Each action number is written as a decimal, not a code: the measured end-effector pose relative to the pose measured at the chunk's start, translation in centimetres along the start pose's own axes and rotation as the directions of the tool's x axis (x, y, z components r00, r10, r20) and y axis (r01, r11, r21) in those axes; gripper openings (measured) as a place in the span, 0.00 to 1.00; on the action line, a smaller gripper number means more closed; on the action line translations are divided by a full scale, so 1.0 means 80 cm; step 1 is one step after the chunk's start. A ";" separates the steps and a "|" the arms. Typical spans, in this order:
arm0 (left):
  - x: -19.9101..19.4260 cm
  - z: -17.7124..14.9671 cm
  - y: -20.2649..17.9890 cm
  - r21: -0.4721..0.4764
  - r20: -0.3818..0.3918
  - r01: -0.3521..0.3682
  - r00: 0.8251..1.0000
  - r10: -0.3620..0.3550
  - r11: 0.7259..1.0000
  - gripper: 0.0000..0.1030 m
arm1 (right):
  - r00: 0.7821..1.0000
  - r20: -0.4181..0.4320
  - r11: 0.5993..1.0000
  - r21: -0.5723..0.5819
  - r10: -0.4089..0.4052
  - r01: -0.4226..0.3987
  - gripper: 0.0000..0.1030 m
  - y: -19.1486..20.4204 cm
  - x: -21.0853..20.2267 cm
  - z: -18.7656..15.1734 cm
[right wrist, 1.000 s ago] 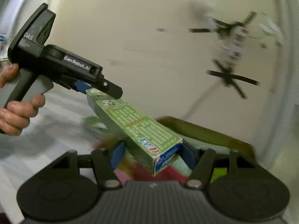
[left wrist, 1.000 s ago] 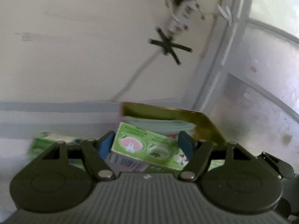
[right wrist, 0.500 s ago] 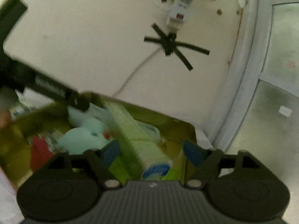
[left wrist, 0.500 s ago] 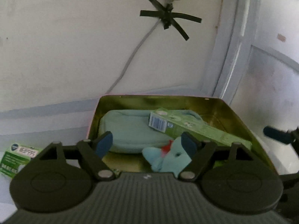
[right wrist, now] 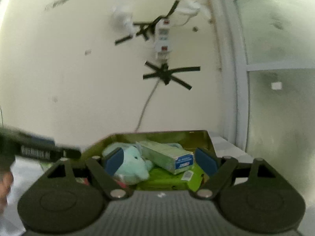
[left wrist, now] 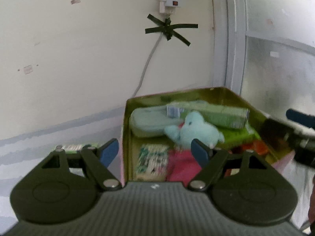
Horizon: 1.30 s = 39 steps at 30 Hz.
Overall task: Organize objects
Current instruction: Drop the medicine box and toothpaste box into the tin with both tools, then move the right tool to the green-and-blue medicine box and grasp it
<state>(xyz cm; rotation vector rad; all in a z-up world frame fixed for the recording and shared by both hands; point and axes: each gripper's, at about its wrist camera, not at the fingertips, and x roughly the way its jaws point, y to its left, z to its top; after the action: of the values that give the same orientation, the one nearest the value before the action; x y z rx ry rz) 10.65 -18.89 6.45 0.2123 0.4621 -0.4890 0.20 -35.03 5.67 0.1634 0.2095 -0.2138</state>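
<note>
We face the gold tin point(left wrist: 232, 93) on the pale surface point(left wrist: 49, 137), already holding a long green carton point(left wrist: 212, 112), a pale blue plush toy point(left wrist: 196, 129), a pink cloth point(left wrist: 183, 165) and other packets. The carton lies along the tin's back wall, its long axis running side to side in the left view. What seems left outside is a small green box point(left wrist: 75, 147) on the surface, just left of the tin's wall and just beyond the left-hand pad. Our left gripper point(left wrist: 155, 151) is the nearer one and should swing left; its jaws stand apart, empty, straddling the tin's near-left wall. Our right gripper point(right wrist: 160, 158) hovers over the tin's right half, jaws apart, gripping nothing.
</note>
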 end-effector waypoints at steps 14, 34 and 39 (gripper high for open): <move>-0.022 -0.070 0.103 -0.105 -0.111 -0.144 0.985 0.132 0.984 0.80 | 0.979 -0.035 0.979 -0.006 0.202 -0.203 0.76 0.087 -0.023 -0.012; -0.039 -0.161 0.318 -0.255 -0.213 -0.475 0.877 0.430 0.842 0.80 | 0.880 -0.268 0.872 -0.194 0.393 -0.449 0.76 0.274 0.042 -0.048; -0.060 -0.183 0.361 -0.450 -0.194 -0.446 0.894 0.403 0.774 0.80 | 0.888 -0.324 0.843 -0.324 0.326 -0.428 0.88 0.346 0.132 -0.044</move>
<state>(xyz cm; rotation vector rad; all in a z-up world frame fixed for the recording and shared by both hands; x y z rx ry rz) 15.73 12.40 -1.60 -0.1523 0.5882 0.0964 15.87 -9.76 3.73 -0.1677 0.4687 0.2540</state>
